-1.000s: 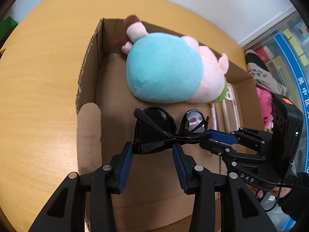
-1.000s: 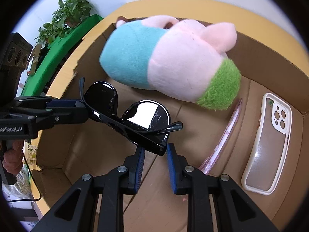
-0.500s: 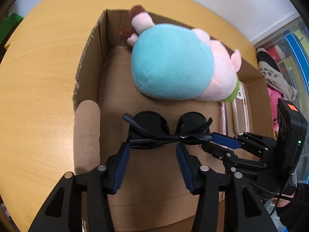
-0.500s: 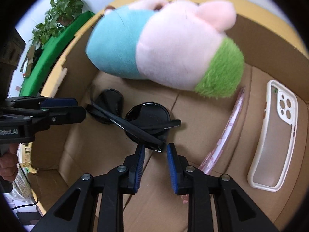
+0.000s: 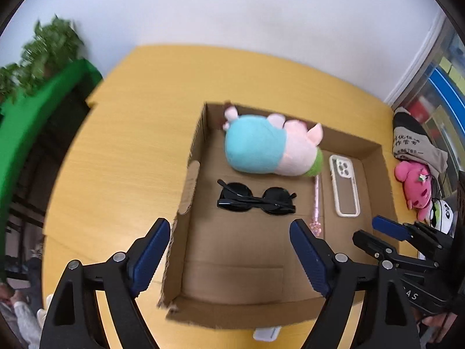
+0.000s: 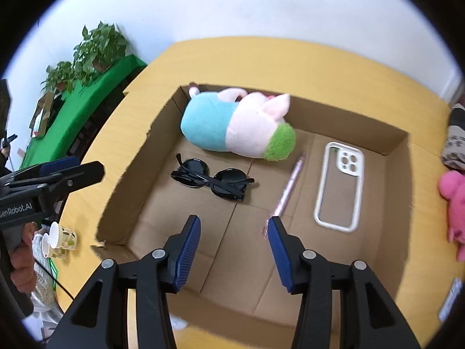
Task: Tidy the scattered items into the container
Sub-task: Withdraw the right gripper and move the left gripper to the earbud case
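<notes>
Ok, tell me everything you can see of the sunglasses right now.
The sunglasses are glossy black, plastic-looking, with two round dark lenses and both temples folded across them. They lie flat on the floor of the cardboard box, near its middle, in front of the plush toy and left of the pink pen, touching neither. Neither tool holds them; only the box floor touches them.

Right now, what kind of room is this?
Probably an office or lab room, not a home: a big wooden table against a plain white wall, potted plants along a green ledge, and paper cups near the cardboard box.
</notes>
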Available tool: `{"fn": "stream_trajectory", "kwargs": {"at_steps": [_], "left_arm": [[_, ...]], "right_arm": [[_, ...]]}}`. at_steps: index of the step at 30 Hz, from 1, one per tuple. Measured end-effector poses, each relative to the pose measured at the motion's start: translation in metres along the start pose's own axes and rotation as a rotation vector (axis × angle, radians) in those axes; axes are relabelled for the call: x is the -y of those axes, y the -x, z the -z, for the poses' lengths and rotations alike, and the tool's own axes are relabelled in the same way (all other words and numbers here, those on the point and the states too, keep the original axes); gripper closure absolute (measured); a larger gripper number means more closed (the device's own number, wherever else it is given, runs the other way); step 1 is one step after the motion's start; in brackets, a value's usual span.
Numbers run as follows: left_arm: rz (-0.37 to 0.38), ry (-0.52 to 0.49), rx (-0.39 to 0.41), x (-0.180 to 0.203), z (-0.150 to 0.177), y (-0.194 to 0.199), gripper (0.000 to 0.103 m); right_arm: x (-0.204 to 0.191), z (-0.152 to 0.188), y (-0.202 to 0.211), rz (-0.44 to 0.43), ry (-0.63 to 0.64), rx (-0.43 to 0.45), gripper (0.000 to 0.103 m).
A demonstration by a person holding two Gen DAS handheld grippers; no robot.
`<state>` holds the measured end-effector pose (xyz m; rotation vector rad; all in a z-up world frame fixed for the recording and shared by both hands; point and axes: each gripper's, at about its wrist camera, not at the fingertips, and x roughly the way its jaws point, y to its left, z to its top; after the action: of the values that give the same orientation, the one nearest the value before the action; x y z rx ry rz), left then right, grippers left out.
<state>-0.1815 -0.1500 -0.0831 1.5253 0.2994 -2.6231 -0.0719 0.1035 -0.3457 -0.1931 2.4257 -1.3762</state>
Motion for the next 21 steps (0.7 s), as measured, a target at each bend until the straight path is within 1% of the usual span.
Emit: {"fn": "stream_trajectory", "kwargs": {"at_steps": [2,4,10,14,17,21], "left_arm": [[-0.008,0.009,0.03,0.003,0.004,0.021,0.013],[-0.013,0.016,0.05,0.006,0.008,0.04,0.011],[-0.025,0.006,0.11,0.029,0.02,0.077,0.011],[-0.033,-0.02,0.14,0.046,0.027,0.093,0.011],[-0.033,-0.042,0.154,0.057,0.031,0.101,0.011],[-0.027,-0.042,0.163,0.065,0.038,0.109,0.011]], "right_arm": [[-0.007,0.002,0.014,0.024,-0.004,0.009,0.053],[-0.005,0.007,0.032,0.043,0.001,0.015,0.053],[-0.002,0.023,0.08,0.068,0.043,0.07,0.053],[0.001,0.034,0.104,0.074,0.052,0.101,0.053],[0.002,0.043,0.113,0.072,0.051,0.103,0.053],[0.004,0.052,0.122,0.07,0.054,0.091,0.053]]}}
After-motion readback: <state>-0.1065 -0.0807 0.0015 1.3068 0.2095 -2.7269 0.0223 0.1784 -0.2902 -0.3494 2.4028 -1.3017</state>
